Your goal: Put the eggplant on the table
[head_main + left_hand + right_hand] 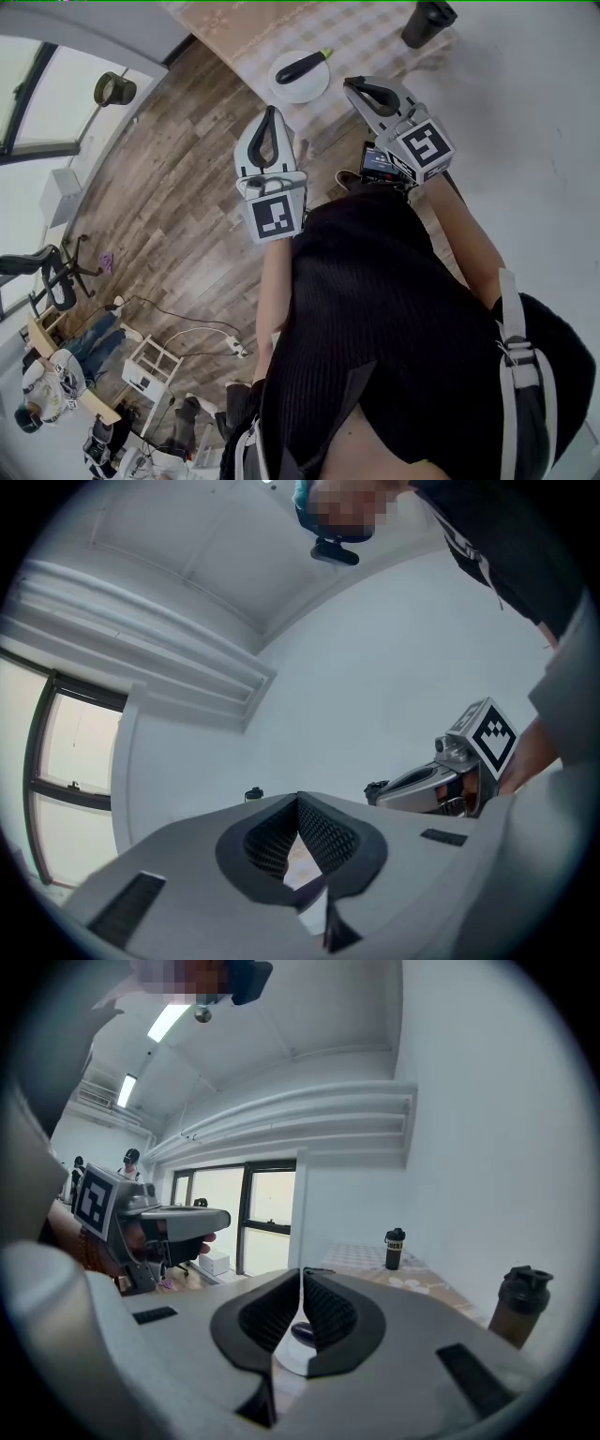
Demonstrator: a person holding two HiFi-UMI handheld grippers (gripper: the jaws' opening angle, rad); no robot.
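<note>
A dark purple eggplant (302, 67) with a green stem lies on a white plate (286, 89) on the checked tablecloth (375, 37). My left gripper (273, 112) hovers over the wooden floor short of the table, shut and empty. My right gripper (350, 85) is beside the plate's right edge, also shut with nothing in it. In the right gripper view the closed jaws (301, 1277) point level toward the table, and the eggplant (305, 1332) and plate (286, 1361) show through the gap below them. The left gripper view has its shut jaws (298, 801) facing a white wall.
A dark tumbler (428, 21) stands at the table's far right, and a black bottle (395, 1249) is farther back. A white wall runs along the right. An office chair (52, 277), a white stool (150, 367) and cables lie on the floor to the left.
</note>
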